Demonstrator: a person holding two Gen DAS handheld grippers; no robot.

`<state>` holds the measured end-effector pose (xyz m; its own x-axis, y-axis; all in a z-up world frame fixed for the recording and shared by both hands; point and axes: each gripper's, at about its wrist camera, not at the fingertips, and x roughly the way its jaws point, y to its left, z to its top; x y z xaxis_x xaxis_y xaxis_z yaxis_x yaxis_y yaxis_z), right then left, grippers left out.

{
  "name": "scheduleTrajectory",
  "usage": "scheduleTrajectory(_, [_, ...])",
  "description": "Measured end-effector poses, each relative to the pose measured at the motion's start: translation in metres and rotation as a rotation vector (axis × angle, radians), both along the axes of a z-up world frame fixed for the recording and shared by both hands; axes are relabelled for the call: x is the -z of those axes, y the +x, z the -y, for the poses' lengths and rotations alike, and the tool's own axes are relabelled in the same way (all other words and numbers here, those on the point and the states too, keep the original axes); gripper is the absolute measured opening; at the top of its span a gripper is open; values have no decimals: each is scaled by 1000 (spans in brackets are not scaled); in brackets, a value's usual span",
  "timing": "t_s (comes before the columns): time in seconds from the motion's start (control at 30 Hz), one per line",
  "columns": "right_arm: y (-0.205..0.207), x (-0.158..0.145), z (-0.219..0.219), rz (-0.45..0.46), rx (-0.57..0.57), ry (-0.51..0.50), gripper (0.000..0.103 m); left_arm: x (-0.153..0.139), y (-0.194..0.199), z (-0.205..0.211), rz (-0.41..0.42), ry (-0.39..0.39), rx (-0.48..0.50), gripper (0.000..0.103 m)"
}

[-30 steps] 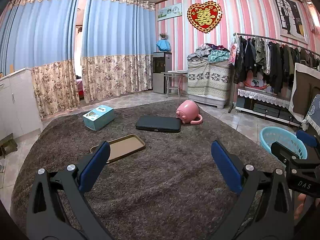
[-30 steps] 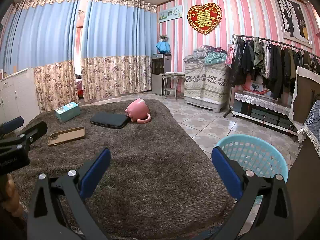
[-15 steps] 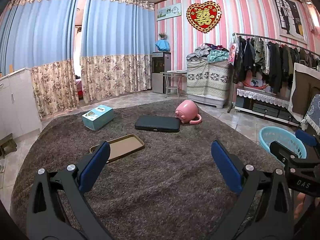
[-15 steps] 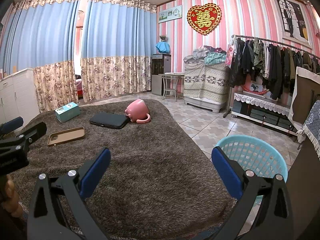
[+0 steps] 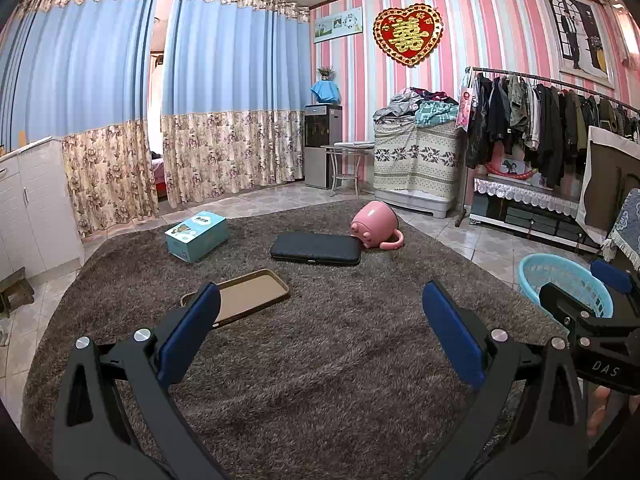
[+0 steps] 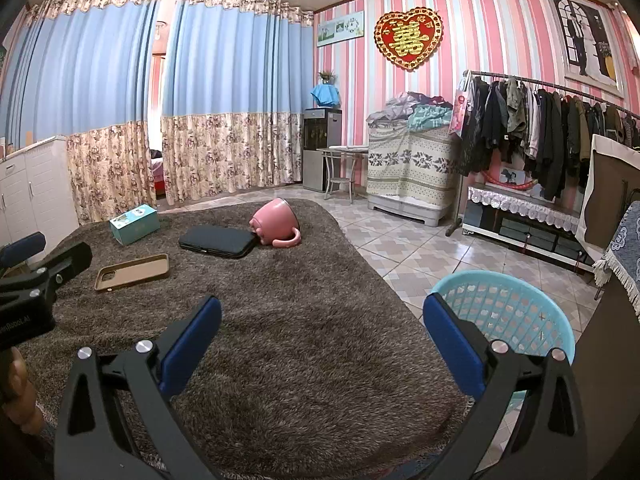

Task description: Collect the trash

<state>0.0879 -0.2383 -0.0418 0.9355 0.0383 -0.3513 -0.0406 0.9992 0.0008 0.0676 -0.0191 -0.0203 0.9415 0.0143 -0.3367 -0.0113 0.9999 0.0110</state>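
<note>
Pink-striped walls and blue curtains ring a brown rug (image 5: pixel 320 360). From the left wrist, the left gripper (image 5: pixel 320 340) gapes empty over the rug; a tan phone case (image 5: pixel 248 296), teal box (image 5: pixel 197 235), black case (image 5: pixel 316 249) and tipped pink mug (image 5: pixel 375 227) lie toward its far edge.

From the right wrist, the right gripper (image 6: pixel 322 340) also spreads wide and empty, with the blue basket (image 6: pixel 508 304) on tiles just off the rug's right edge.

Left tongs (image 5: pixel 320 328) and right tongs (image 6: pixel 320 330) gape wide, empty.
</note>
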Motion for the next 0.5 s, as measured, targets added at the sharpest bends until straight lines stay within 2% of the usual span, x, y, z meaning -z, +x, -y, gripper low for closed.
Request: scheduleTrajectory(0.5, [0, 1, -1, 2, 0, -1, 99, 1, 0, 0, 0, 1, 0, 98])
